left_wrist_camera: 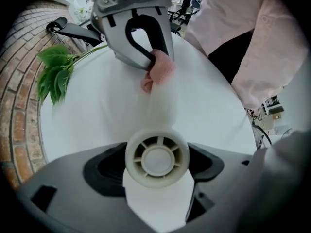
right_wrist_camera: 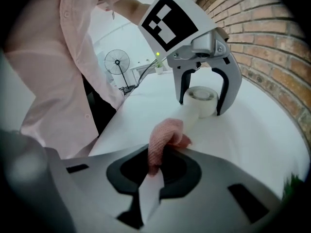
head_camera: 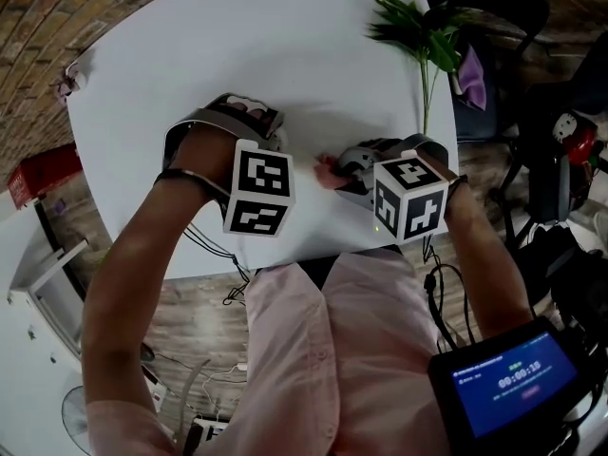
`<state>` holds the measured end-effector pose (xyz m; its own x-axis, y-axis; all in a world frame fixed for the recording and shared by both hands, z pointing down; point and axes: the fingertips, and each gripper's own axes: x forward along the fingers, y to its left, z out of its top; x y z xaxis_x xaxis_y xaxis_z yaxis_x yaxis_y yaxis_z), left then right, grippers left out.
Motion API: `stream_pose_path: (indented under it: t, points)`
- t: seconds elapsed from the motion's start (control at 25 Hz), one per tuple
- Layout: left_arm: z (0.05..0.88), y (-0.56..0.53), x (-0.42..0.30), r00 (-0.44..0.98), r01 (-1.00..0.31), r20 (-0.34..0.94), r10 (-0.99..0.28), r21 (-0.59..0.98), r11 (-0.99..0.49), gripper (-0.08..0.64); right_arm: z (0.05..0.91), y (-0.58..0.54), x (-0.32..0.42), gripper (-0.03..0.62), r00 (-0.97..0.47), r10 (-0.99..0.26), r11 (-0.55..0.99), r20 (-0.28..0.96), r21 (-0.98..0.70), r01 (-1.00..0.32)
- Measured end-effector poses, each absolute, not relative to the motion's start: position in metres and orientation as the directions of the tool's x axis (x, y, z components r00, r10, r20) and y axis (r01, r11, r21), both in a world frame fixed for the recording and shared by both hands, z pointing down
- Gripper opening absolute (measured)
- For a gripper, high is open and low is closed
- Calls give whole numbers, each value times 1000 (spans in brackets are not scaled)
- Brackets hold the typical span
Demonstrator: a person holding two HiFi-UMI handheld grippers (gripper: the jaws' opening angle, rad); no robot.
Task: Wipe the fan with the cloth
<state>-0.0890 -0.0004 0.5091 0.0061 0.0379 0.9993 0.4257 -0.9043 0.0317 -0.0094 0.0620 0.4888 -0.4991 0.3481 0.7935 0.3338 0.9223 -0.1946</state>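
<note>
White table (head_camera: 237, 36), green sprig (head_camera: 418, 27) lying at its far edge: I am clamping the fan (left_wrist_camera: 157, 158) in my left gripper (right_wrist_camera: 201, 106), while my right gripper (left_wrist_camera: 154, 62) is pinching the cloth (right_wrist_camera: 163, 137) against the fan's stem.

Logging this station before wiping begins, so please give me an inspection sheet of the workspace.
Surface: white table, matte, no spills seen.
Job's things: small white fan and pink cloth, both off the table, close together; contact cannot be told.
Clutter: green plant sprig at the table's edge.
Grippers: left gripper shut on the fan; right gripper shut on the cloth.
Cables: dark cables hang below the near edge.
Surroundings: brick wall, standing fan, timer screen.
</note>
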Motion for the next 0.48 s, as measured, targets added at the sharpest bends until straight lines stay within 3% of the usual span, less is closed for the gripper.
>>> stream_pose_path:
  t: [0.2, 0.48]
  points:
    - [509, -5, -93, 23, 281, 999, 46, 38, -959, 376, 488, 65, -16, 44, -564, 279, 959, 777, -196, 204]
    - [508, -19, -100, 79, -101, 997, 8, 16, -995, 376, 477, 63, -25, 48, -667, 187, 978, 721, -204, 54]
